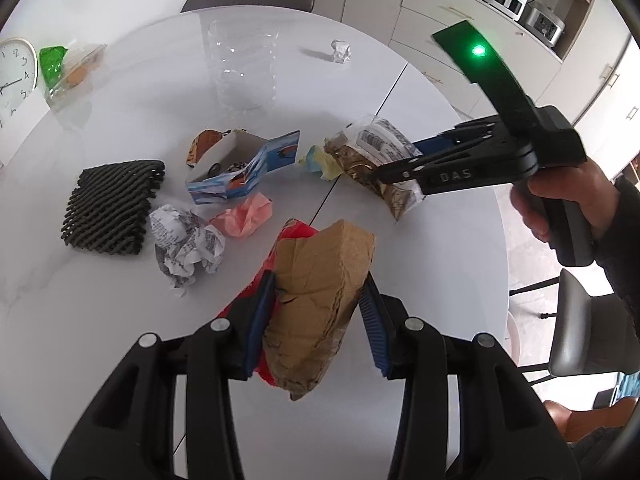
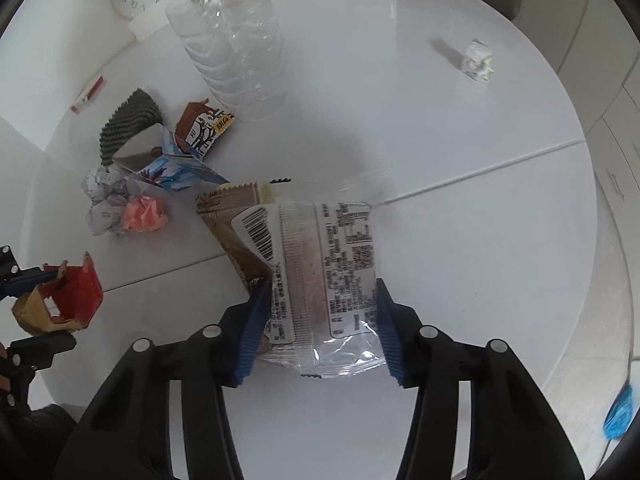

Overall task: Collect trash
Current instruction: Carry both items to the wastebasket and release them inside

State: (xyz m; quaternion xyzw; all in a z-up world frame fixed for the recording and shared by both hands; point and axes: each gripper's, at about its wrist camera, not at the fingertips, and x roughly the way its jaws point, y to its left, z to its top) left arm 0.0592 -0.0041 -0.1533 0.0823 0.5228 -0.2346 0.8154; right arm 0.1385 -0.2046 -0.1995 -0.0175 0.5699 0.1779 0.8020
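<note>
Both claws are clenched on trash above the round white table [image 1: 100,320]. Left gripper [image 1: 316,312] pinches a crumpled brown cardboard piece with a red inner face [image 1: 320,280] between its blue ribbed pads; in its own view the cardboard's lower end disappears between the jaws and most of the red side is hidden behind the brown. From the right wrist the same piece [image 2: 60,300] shows at the frame's left edge, with the gripper holding it largely cut off.

Right gripper [image 2: 316,320] grips a clear plastic snack wrapper with a barcode and printed text [image 2: 320,264], held together with a brown wrapper whose lower part is hidden behind the clear one. In the left view that bundle [image 1: 380,164] hangs from the jaws over the table seam, and whether it touches the surface cannot be told.

Lying loose on the table nearby are a torn blue-and-white carton [image 1: 240,168], a pink paper wad [image 1: 244,216], a crumpled printed paper ball [image 1: 186,240] and a dark woven mat [image 1: 112,208]. Farther off stands a transparent ribbed plastic bottle [image 1: 244,68], its top cut off in both views, and a small white paper scrap [image 1: 341,51] sits well apart. A round white wall clock [image 1: 16,76] is partly cropped at the edge.
</note>
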